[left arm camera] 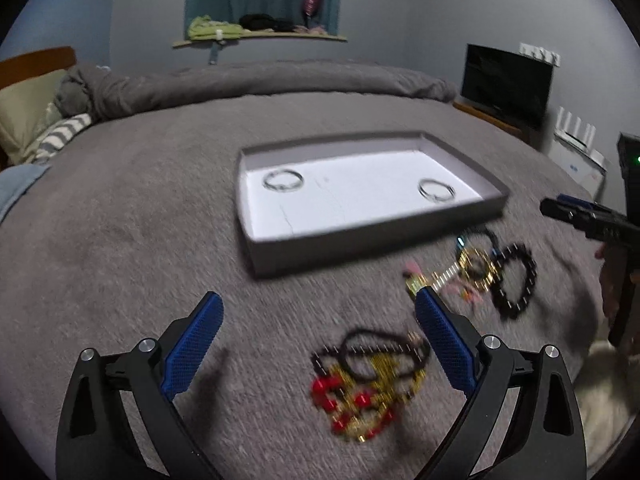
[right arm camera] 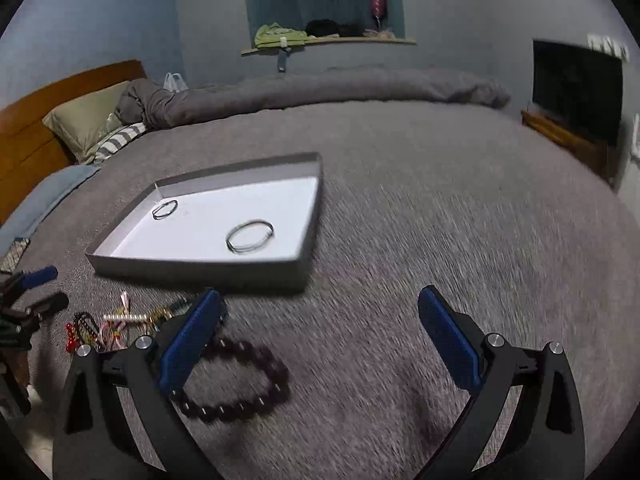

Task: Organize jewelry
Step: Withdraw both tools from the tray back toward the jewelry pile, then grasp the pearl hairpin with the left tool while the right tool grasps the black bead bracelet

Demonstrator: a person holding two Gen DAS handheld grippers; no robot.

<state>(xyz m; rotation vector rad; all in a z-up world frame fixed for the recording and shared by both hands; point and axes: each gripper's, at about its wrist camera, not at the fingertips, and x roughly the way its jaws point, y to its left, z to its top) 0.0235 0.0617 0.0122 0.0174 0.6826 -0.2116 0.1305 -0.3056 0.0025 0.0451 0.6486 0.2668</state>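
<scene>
A shallow grey tray (left arm camera: 360, 236) (right arm camera: 200, 266) with a white floor lies on the grey bed cover. Two silver bangles lie in it, one at the left (left arm camera: 283, 180) (right arm camera: 165, 209) and one at the right (left arm camera: 437, 191) (right arm camera: 250, 236). A tangle of red, gold and black bead jewelry (left arm camera: 368, 384) lies between my open left gripper's (left arm camera: 318, 308) fingers, below them. A gold and pink cluster (left arm camera: 468, 272) (right arm camera: 128, 320) and a dark bead bracelet (left arm camera: 514, 280) (right arm camera: 236, 380) lie near the tray. My right gripper (right arm camera: 320, 304) is open and empty, its left finger over the dark bracelet.
The bed cover (right arm camera: 440, 240) stretches around the tray. A rolled grey duvet (left arm camera: 260, 84) and pillows (right arm camera: 84, 124) lie at the far side. A dark screen (left arm camera: 506, 82) stands on a wooden stand at the right. The right gripper shows in the left wrist view (left arm camera: 576, 216).
</scene>
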